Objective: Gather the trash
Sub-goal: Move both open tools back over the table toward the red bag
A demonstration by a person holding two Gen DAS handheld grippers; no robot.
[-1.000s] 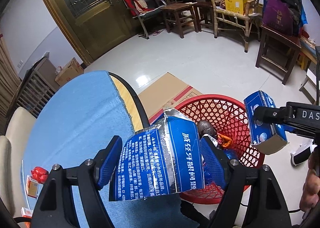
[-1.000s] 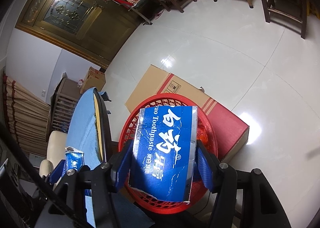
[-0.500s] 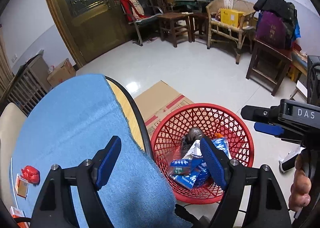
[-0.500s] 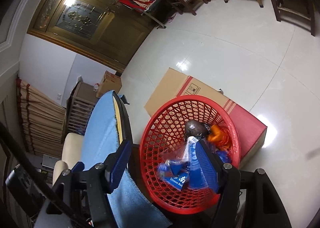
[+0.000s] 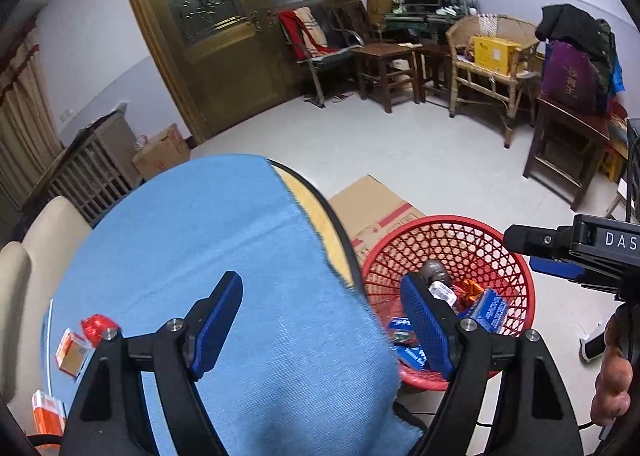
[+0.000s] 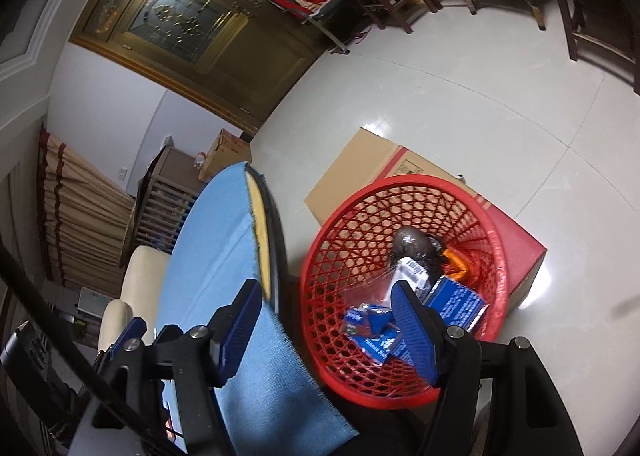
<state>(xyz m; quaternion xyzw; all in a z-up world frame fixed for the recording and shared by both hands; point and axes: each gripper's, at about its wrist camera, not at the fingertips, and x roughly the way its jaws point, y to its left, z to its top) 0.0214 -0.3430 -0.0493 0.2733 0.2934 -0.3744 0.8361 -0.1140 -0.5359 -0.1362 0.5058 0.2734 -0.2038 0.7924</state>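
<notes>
Left gripper (image 5: 320,320) w/ blue-padded fingers is wide open, nothing btwn the pads; it hangs over the edge of the round table covered w/ a light blue cloth (image 5: 208,256), one finger over the cloth, the other in front of the red plastic lattice basket (image 5: 516,280). Right gripper (image 6: 328,326) is also spread w/ nothing in it, pads apart and bare, one finger over the cloth edge, the other over the basket interior. The basket sits on the floor just beside the table, touching a flat brown cardboard box w/ red side (image 6: 368,163) behind it. Trash lies inside the basket: a blue toothpaste carton w/ white print (image 6: 458,306), crumpled blue cartons (image 6: 372,332) low in the bowl, a dark brown rounded object (image 6: 412,244), an orange wrapper (image 6: 456,262) and a white label strip (image 6: 412,272). More trash sits on the cloth at the far left in the left view: a red crumpled wrapper (image 5: 96,328), a small orange-and-white box (image 5: 72,352) next to it, another orange box (image 5: 48,414) nearer the edge. A hand (image 5: 614,380) shows at the right border of the left view under the other gripper's black body.
</notes>
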